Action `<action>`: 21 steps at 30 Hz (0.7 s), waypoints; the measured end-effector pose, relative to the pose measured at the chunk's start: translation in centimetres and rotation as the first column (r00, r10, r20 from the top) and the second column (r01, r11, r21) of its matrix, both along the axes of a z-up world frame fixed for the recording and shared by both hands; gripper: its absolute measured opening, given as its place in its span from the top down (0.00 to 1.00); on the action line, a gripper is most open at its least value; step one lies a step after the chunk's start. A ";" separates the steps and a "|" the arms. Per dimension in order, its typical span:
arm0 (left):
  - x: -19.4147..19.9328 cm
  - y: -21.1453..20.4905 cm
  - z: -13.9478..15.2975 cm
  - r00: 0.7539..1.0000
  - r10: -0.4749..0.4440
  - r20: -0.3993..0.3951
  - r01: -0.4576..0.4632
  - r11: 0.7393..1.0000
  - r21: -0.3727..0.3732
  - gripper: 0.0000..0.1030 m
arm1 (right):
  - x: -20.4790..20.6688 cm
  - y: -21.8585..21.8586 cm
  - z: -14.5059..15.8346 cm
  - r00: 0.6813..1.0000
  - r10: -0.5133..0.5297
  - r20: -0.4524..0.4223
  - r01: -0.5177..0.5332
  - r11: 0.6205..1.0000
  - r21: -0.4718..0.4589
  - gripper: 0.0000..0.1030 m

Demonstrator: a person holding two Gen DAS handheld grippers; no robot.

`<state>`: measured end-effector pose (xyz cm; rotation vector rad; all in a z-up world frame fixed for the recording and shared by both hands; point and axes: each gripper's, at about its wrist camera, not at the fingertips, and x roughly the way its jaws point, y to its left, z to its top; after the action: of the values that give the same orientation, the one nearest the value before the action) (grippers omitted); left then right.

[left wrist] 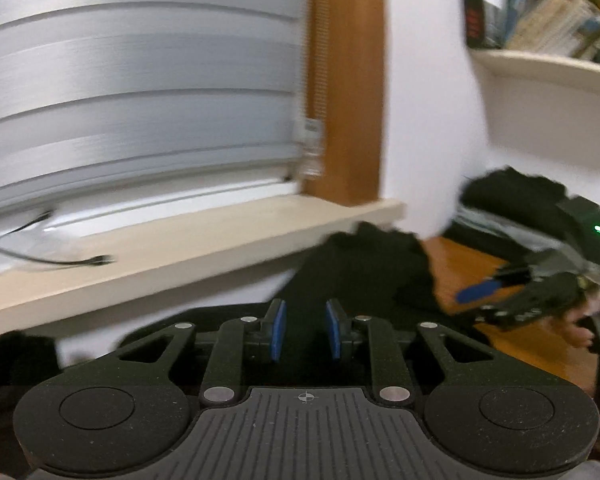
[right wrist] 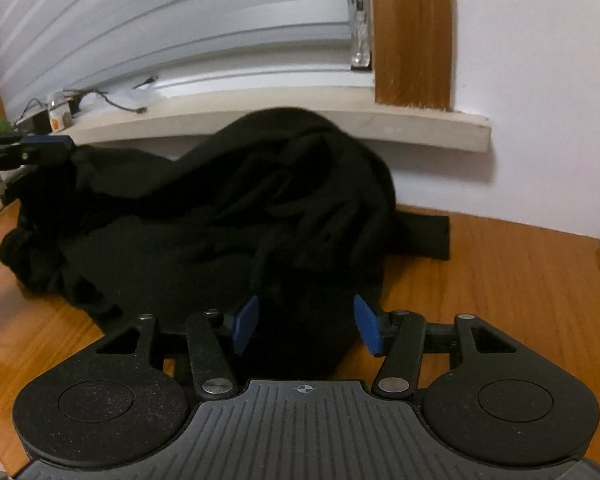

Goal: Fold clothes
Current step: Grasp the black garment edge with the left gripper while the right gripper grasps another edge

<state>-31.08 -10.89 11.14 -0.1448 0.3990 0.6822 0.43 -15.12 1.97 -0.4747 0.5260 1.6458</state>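
A crumpled black garment (right wrist: 204, 220) lies heaped on the wooden table (right wrist: 500, 280), close under the window sill. In the right wrist view my right gripper (right wrist: 306, 326) is open. Its blue pads stand wide apart over the garment's near edge and do not press on the cloth that lies between them. In the left wrist view my left gripper (left wrist: 306, 330) is open by a narrow gap, with the black garment (left wrist: 360, 268) just beyond the pads. A blue pad (left wrist: 478, 290) of the right gripper shows at the right of that view, blurred, held by a hand (left wrist: 580, 328).
A pale window sill (right wrist: 300, 120) runs behind the garment, with blinds (right wrist: 180, 20) above it and a cable (left wrist: 60, 260) lying on it. Small items (right wrist: 56, 116) sit at the sill's left end. A wall shelf with books (left wrist: 560, 20) hangs at the upper right.
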 end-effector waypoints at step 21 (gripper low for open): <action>9.7 -1.1 -6.6 0.957 -0.200 -0.208 0.201 0.979 -0.015 0.45 | 1.2 -0.9 -1.5 1.000 -0.013 -0.011 0.013 0.998 -0.063 0.96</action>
<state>-21.35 -11.95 4.57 -0.0252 0.6050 0.4993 1.60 -16.01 0.44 -0.5079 0.5898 1.6239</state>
